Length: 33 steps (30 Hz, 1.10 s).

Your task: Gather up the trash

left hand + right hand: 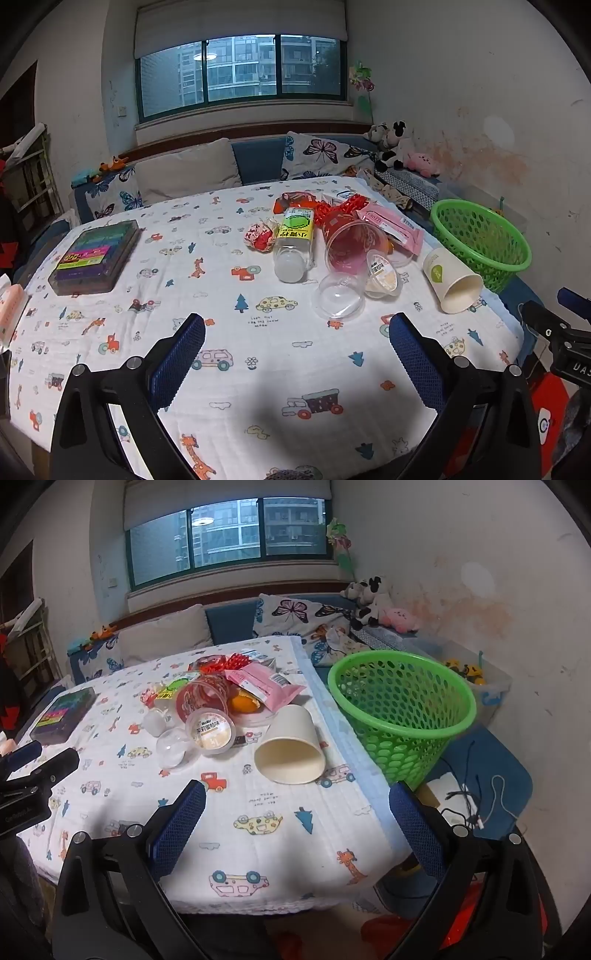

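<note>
Both the left gripper [297, 332] and right gripper [297, 801] hover spread and empty over the table [280, 845]; nothing collected yet, I'd say. The paper cup [291, 744] lies just ahead of the right, beside the empty green basket [402, 705]. Next: close on that cup

Both wrist views face the window, left centred, right nearer green basket [402, 716], sharing table [295, 369] clutter.

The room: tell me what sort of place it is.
Most likely a child's room or family living room in a flat: a cushioned window seat with butterfly pillows, plush toys, and a table under a cartoon-print cloth.
</note>
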Motion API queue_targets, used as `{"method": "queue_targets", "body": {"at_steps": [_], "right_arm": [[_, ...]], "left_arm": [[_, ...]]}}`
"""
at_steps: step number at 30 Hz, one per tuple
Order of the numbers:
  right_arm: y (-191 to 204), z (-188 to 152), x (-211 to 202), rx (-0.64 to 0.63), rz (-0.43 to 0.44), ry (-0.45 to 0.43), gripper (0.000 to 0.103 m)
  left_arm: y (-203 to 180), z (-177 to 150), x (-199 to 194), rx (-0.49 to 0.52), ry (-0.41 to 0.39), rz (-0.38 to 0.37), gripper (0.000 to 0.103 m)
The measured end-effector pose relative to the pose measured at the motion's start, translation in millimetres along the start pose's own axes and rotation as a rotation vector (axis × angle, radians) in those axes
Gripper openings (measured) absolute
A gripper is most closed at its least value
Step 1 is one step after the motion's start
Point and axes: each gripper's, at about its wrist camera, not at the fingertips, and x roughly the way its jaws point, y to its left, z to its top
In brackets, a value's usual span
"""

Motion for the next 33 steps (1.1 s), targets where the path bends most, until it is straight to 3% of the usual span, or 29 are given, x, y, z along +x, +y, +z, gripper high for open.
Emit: {"method": "queue_targets", "body": {"at_steps": [33], "right_arm": [[-3,-2,-4,0.010,-0.003,-0.006,0.099]], "left_arm": [[-7,-6,4,0.015,-0.007,0.007,0.097]]}}
